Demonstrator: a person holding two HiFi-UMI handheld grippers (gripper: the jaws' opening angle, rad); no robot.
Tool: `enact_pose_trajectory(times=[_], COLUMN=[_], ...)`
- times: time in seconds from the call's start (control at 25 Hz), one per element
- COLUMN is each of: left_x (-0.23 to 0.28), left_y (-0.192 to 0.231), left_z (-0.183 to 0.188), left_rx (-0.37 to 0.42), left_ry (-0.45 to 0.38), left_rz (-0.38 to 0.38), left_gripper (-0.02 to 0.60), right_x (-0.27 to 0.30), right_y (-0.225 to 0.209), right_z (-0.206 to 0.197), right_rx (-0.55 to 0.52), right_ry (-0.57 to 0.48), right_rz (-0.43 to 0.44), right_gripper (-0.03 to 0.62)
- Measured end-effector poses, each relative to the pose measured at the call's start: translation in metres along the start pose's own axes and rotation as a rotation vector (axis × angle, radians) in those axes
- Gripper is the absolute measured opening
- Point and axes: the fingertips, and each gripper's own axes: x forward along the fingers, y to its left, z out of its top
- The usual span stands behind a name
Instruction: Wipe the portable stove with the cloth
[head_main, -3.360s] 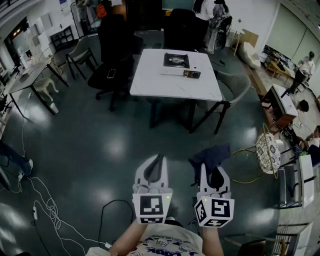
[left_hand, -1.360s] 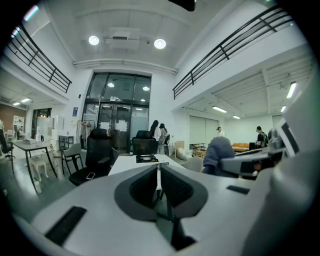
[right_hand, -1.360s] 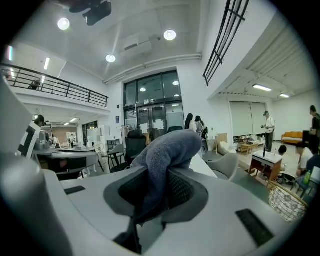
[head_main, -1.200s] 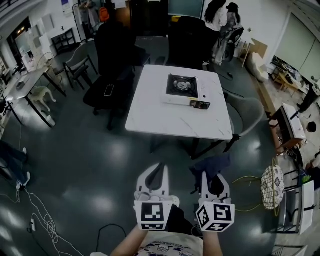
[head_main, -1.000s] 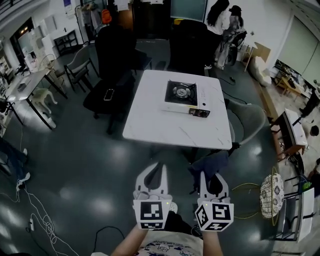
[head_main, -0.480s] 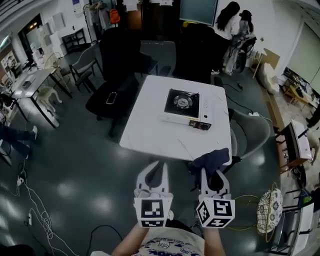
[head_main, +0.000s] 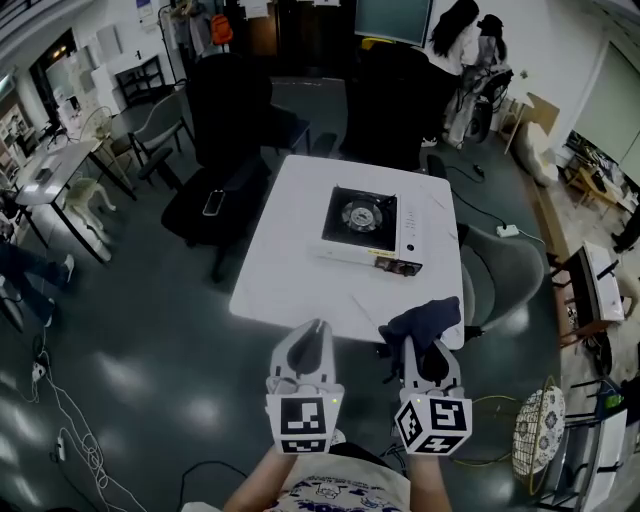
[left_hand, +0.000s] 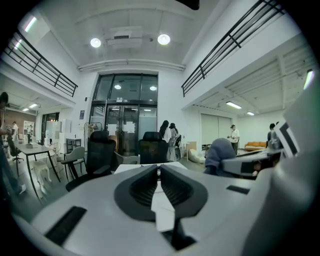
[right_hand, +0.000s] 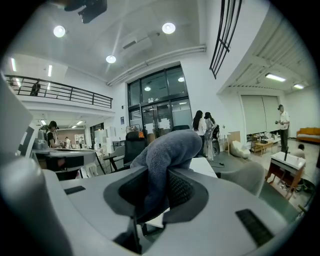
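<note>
**Operator:** What do we report for the two grippers?

**Checker:** The right gripper (right_hand: 152, 195) is clenched on the cloth (right_hand: 170, 145). The grey fabric is pinched between the jaws and bulges out past the tips toward 12 o'clock. The left gripper (left_hand: 159, 172) has its jaws pressed together with nothing between them. It sits at 9 o'clock of the right one, close beside it, and both are held low in front of the body.

**Operator:** Where is the portable stove (head_main: 362, 228)?

**Checker:** It stands on the white table (head_main: 290, 280), at roughly 12 o'clock from the grippers. It sits on the far half of the tabletop, offset toward 1 o'clock from the table's centre.

**Operator:** What has changed over the last few seconds?

**Checker:** In the head view the table has grown larger and its near edge has moved down to just ahead of the jaw tips. We read this as a walking approach. Neither grip has altered, and the cloth has stayed clamped throughout.

**Operator:** What does that mean for the task?

**Checker:** We judge that the carry phase is nearly complete and that wiping has not started. The cloth is well apart from the stove. The stove may be soiled, but at this range we cannot tell. The next step calls for a forward reach over the table toward 12 o'clock.
</note>
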Motion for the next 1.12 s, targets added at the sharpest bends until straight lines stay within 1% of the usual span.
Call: enact_pose_trajectory(times=[0.32,0.68,0.84,1.12], left_x=[0.071,0.141,0.163,0.191], left_y=[0.02,0.061,0.075,0.085], left_z=[0.016,0.028,0.025,0.015], left_rx=[0.01,0.023,0.028,0.033], left_ry=[-0.003,0.005,0.011,0.041], left_rz=[-0.051,-0.09,-0.105,-0.133], left_gripper=[0.031,0.031,0.031,0.031], right_x=[0.064,0.138,0.161,0.183], right_y=[-0.018,-0.019,-0.019,-0.027], right_z=[0.018,0.041,0.038,0.025], right_rx=[0.022,0.038,0.044,0.056], right_ry=[0.0,-0.008,0.005,0.052], right_rz=[-0.053,-0.099,-0.12,-0.161], right_gripper=[0.097,0.097,0.097,0.097])
